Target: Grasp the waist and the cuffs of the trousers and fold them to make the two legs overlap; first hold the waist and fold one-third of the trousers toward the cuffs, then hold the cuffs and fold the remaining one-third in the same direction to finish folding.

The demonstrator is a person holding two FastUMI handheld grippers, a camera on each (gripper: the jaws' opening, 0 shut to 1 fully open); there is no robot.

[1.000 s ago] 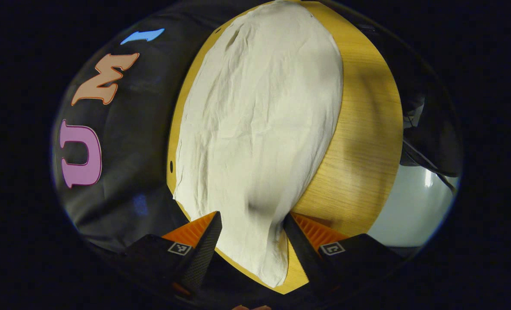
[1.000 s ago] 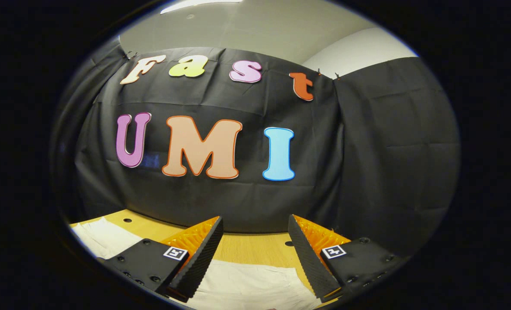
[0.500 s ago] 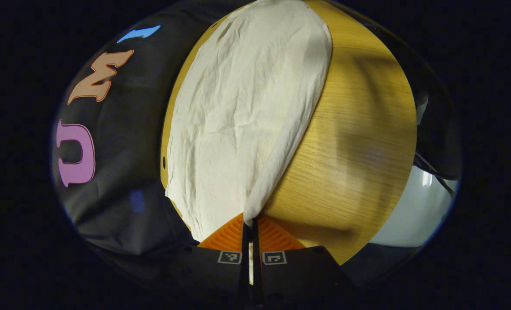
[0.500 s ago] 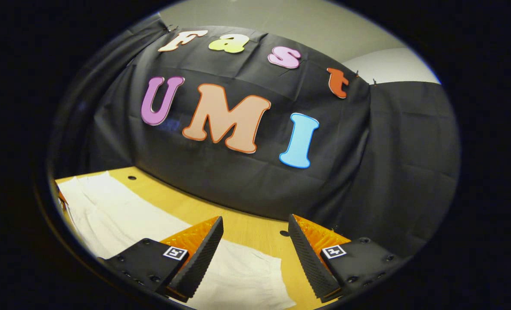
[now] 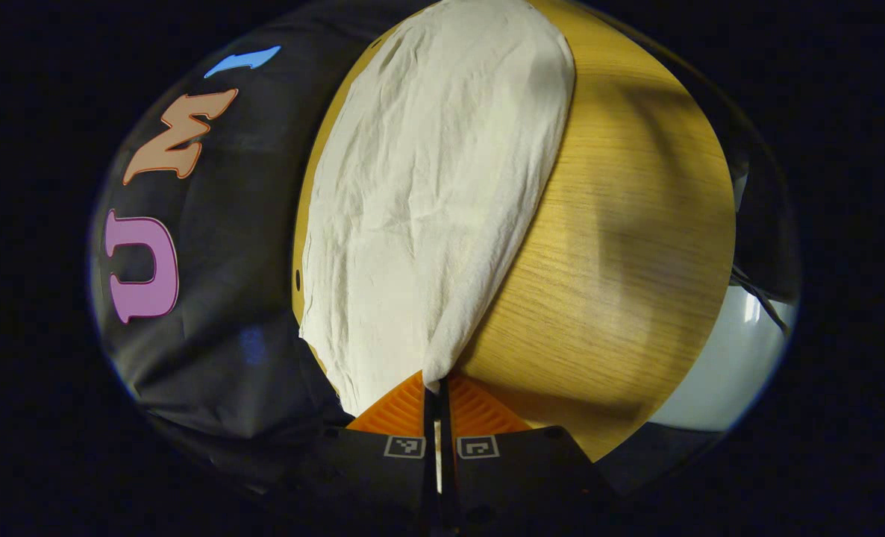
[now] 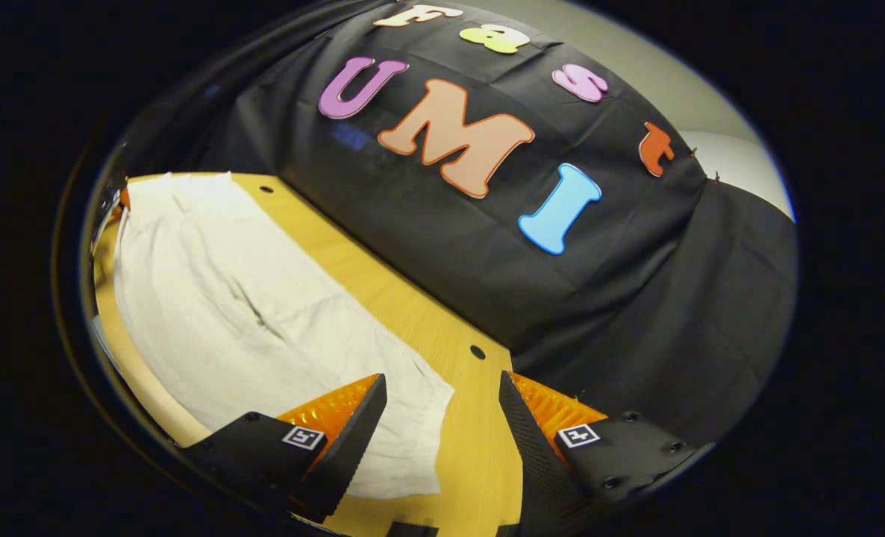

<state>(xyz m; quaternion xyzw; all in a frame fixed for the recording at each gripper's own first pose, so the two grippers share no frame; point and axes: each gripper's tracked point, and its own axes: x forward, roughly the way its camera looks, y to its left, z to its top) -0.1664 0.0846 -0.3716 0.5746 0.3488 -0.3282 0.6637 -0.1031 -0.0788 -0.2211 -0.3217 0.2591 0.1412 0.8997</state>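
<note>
— Which step am I in?

— The first one, I judge: bringing the two legs together. My left claw point(image 5: 437, 388) is pressed together on a corner of the white trousers point(image 5: 427, 194); the cloth rises in a ridge from the desk point(image 5: 621, 246) straight into its fingertips. The rest of the trousers runs away ahead of that claw, lying along the desk's left side beside the booth's black wall. I cannot tell from here whether that pinched corner is waist or cuff.

— And my right claw?

— My right claw point(image 6: 442, 418) is spread wide and holds nothing. In the right gripper view, the near end of the trousers point(image 6: 248, 313) lies under and just ahead of its left finger, while its right finger hangs over bare desk point(image 6: 480, 462). The garment stretches off to the left and ahead of it.

— So what does the next move call for?

— I'd say bringing the right claw down and a little left, so both fingers straddle the cloth's edge, then closing on it. With both ends held, I could carry one leg over the other.

— Any brand or label to read?

— None on the trousers that I can make out. Each claw bears small square black-and-white markers near its fingers, patterns and not words.
</note>
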